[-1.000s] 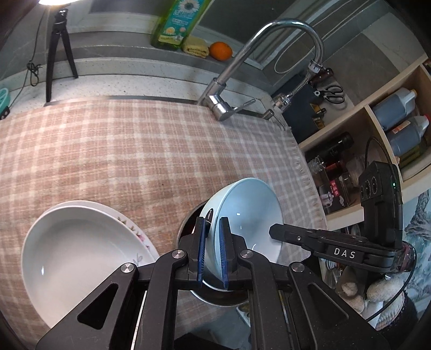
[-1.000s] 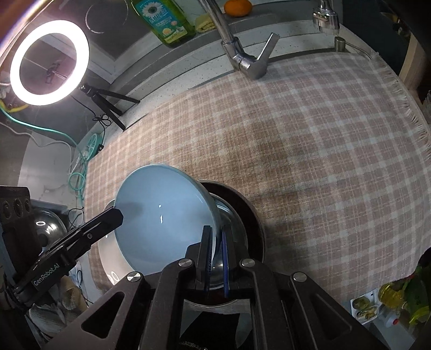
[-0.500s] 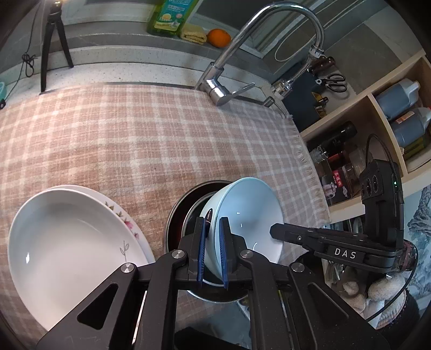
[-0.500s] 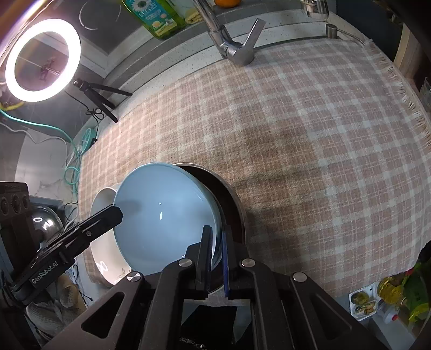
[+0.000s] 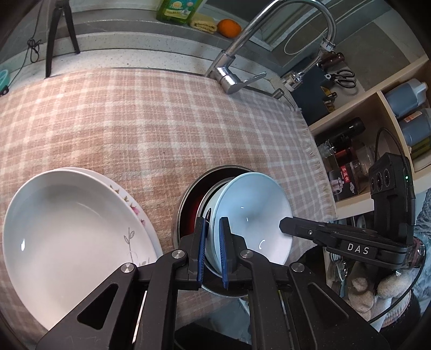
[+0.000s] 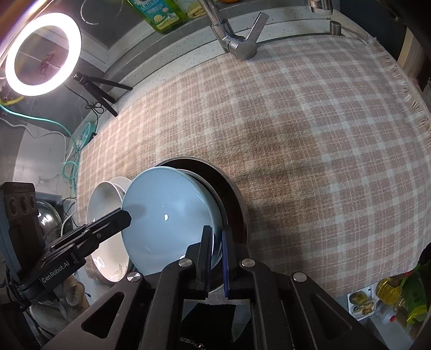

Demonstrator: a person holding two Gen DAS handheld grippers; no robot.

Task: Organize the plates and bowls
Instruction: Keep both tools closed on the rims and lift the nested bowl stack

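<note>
A pale blue bowl (image 5: 253, 212) is held tilted over a dark metal-rimmed bowl (image 5: 188, 193) on the checked cloth. My left gripper (image 5: 212, 223) is shut on the blue bowl's left rim. My right gripper (image 6: 215, 237) is shut on the same bowl's (image 6: 164, 215) opposite rim, over the dark bowl (image 6: 231, 199). A white deep plate (image 5: 67, 228) rests on a flowered plate (image 5: 134, 207) to the left. These plates also show in the right wrist view (image 6: 105, 215).
A chrome faucet (image 5: 242, 53) stands at the back. A green bottle (image 5: 177, 10), a sponge and an orange (image 5: 229, 27) sit on the ledge. A ring light (image 6: 40, 51) on a tripod is back left. Shelves with bottles (image 5: 404, 94) are right of the cloth's fringed edge.
Both grippers, still clamped on the blue bowl, have moved it forward and lower over the dark bowl. More of the dark bowl's rim shows beyond it.
</note>
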